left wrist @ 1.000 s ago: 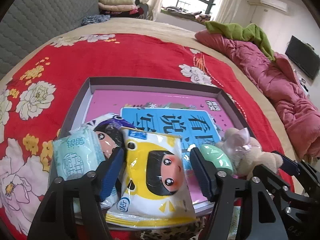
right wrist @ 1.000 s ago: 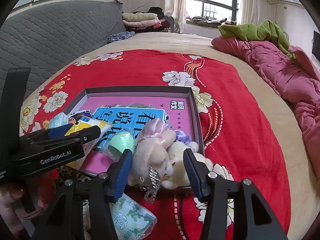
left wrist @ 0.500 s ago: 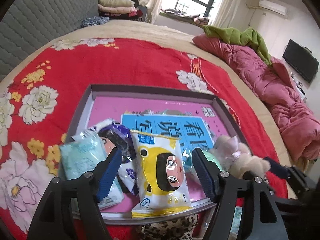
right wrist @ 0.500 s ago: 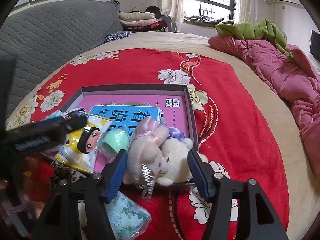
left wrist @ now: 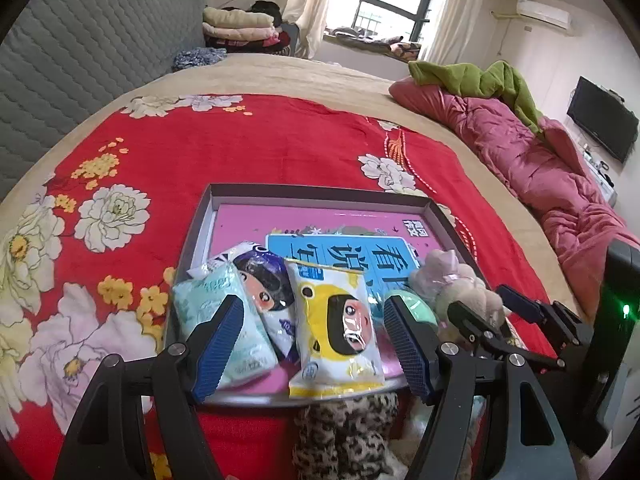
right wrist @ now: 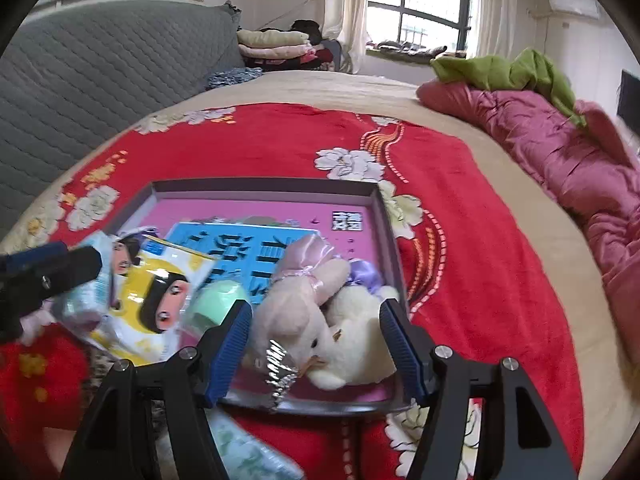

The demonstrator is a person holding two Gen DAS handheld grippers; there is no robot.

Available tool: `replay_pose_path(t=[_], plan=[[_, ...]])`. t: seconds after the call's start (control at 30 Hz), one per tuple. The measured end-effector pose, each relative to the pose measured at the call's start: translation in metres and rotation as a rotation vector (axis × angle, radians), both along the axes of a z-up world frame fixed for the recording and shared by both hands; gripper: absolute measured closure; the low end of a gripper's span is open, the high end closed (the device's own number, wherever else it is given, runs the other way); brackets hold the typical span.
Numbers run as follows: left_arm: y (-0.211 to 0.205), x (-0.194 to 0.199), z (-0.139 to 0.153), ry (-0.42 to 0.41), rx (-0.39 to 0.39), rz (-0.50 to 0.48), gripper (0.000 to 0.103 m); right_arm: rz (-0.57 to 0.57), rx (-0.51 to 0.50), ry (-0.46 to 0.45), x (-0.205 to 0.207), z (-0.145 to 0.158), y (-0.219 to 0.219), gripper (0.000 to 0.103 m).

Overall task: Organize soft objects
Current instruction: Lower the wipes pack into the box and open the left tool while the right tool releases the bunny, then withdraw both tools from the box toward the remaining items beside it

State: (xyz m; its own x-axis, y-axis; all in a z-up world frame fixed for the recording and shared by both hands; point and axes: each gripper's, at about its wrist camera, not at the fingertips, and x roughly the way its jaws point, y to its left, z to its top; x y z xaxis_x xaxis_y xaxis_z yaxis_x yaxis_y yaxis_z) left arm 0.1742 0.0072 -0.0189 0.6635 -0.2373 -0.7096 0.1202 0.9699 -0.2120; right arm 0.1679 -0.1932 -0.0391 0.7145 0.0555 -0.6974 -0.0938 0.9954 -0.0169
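Left wrist view: my left gripper (left wrist: 314, 336) hangs over the near edge of a shallow grey tray (left wrist: 320, 194) set on a red floral blanket (left wrist: 224, 148), its blue-padded jaws spread wide with nothing pressed between them. Seen between the jaws, a yellow cartoon-face packet (left wrist: 338, 328) lies in the tray with its lower end over the near rim. Left of it lie a purple-hooded cartoon packet (left wrist: 266, 284) and a pale green tissue pack (left wrist: 218, 312); the three overlap. A mint-green soft ball (left wrist: 416, 308) and a beige plush toy (left wrist: 464, 292) sit at the tray's right end, with my right gripper (left wrist: 508, 312) just in front of them. A leopard-print cloth (left wrist: 348, 432) shows below the tray. A pink quilt (left wrist: 552, 172) and green cloth (left wrist: 480, 80) lie at the far right of the bed.

Right wrist view: the right gripper (right wrist: 316, 344) has its jaws opening. The pink plush rabbit (right wrist: 296, 300) and cream plush toy (right wrist: 356, 344) lie together in the tray's (right wrist: 264, 185) near right corner, between the pads but not pressed by them. The ball (right wrist: 216, 304) rests just left of the rabbit, the yellow packet (right wrist: 156, 304) beyond it. My left gripper's fingertips (right wrist: 80, 264) reach in from the left edge. Another pale green pack (right wrist: 248, 452) lies on the blanket (right wrist: 480, 240) under this gripper, blurred.
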Motion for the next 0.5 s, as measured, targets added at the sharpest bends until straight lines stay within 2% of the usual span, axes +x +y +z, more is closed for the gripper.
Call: replay_pose_path(t=[0.5], plan=[[0.001, -0.029, 0.016, -0.009, 0.044, 0.006, 0.029, 0.009, 0.007, -0.013, -0.022, 0.02, -0.006, 0.034]])
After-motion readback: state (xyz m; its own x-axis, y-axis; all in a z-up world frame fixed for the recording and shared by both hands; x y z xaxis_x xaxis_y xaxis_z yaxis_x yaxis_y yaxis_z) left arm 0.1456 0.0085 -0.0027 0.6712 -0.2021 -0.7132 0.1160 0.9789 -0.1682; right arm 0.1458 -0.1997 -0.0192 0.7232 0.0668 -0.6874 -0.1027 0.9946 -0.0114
